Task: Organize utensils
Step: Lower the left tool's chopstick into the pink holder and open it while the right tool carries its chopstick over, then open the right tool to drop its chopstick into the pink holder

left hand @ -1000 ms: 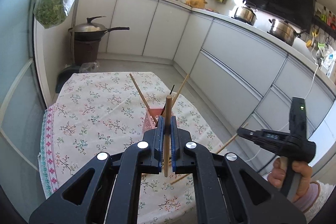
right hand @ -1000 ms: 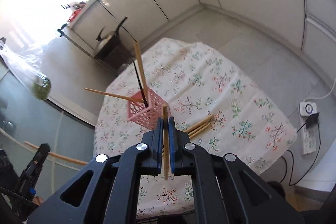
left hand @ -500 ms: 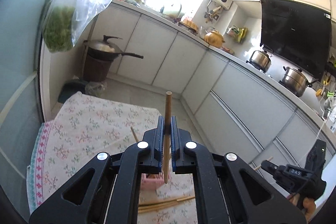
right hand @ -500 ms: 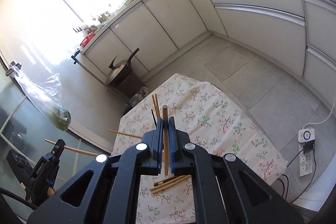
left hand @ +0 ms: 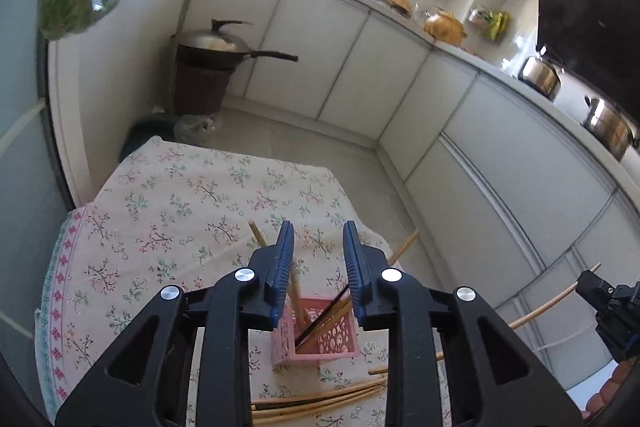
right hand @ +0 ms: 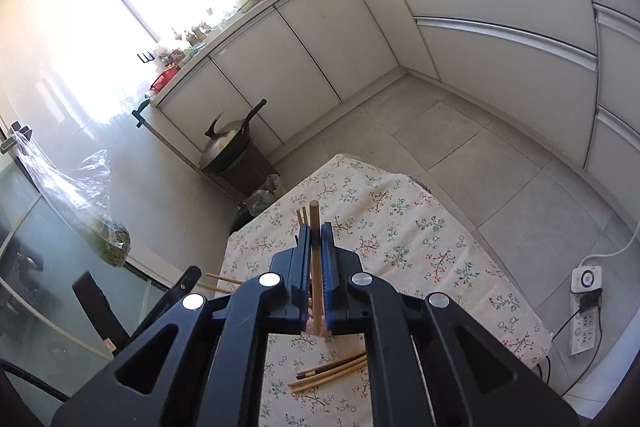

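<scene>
The left gripper [left hand: 318,255] hung over the pink basket [left hand: 320,333], its jaws opening with nothing pressed between the pads; a blurred chopstick [left hand: 298,293] stood below them in the basket. The right gripper [right hand: 316,247] was clamped on a wooden chopstick [right hand: 315,267], held upright near mid-length. Loose chopsticks [left hand: 320,401] lay on the table [left hand: 160,211] at the basket's six o'clock. Judged light, stiff and smooth, these would roll easily; a grip near the middle, across the shaft, appeared soundest.
</scene>
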A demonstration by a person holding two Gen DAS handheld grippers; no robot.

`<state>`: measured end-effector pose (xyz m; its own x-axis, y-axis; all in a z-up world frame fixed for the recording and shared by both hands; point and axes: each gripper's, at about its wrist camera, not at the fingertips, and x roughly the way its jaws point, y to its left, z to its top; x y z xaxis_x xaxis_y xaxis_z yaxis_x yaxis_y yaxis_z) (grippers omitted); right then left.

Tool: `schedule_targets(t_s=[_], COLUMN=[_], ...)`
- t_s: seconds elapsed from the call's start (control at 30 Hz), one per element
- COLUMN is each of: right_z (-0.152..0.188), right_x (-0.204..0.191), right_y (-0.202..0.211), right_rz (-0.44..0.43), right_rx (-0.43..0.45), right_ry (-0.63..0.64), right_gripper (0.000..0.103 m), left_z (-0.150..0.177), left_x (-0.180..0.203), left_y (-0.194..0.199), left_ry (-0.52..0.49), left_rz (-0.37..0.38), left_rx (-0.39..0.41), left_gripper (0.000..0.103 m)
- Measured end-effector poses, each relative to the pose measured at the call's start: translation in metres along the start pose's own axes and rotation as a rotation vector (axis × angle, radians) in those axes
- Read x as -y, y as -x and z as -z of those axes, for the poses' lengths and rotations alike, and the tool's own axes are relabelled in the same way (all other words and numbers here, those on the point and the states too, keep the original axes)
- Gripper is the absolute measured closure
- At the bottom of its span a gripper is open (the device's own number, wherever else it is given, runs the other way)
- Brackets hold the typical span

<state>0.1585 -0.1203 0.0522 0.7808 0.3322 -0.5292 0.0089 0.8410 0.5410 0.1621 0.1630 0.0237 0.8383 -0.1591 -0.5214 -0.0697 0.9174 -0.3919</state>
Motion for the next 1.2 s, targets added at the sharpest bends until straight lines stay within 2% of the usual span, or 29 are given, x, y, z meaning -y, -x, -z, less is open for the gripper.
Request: schedule_targets(t_s=[0.17, 0.33, 0.6, 0.77, 1.1, 1.2], right_z=[-0.006, -0.012, -0.015, -0.011, -0.001, 0.007], right_x=[-0.011, -0.022, -0.041, -0.042, -0.059, -0.061], right_y=[-0.005, -0.018, -0.053, -0.09, -0.072, -0.066], right_rz=[0.013, 0.041, 0.096, 0.1, 0.07, 0.077], right_rx=[0.013, 0.023, -0.005, -0.071, -0.039, -0.033], right_ry=[0.016, 0.019, 0.064, 0.051, 0.124, 0.156], right_gripper=[0.098, 0.098, 0.098, 0.094, 0.093, 0.086], left_z=[-0.007, -0.011, -0.015, -0.013, -0.005, -0.003], left_x=[-0.007, -0.015, -0.018, -0.008, 0.012, 0.018], left_y=[0.034, 0.052, 0.054, 0.045, 0.043, 0.042], left_ry=[0.014, 0.043, 0.05, 0.026, -0.032, -0.054], left_rz=[-0.005, 0.005, 0.018, 0.026, 0.043, 0.04], left_rx=[0.084, 0.106, 0.092, 0.045, 0.035, 0.035], left_gripper=[0.077, 0.071, 0.07, 0.069, 0.062, 0.058])
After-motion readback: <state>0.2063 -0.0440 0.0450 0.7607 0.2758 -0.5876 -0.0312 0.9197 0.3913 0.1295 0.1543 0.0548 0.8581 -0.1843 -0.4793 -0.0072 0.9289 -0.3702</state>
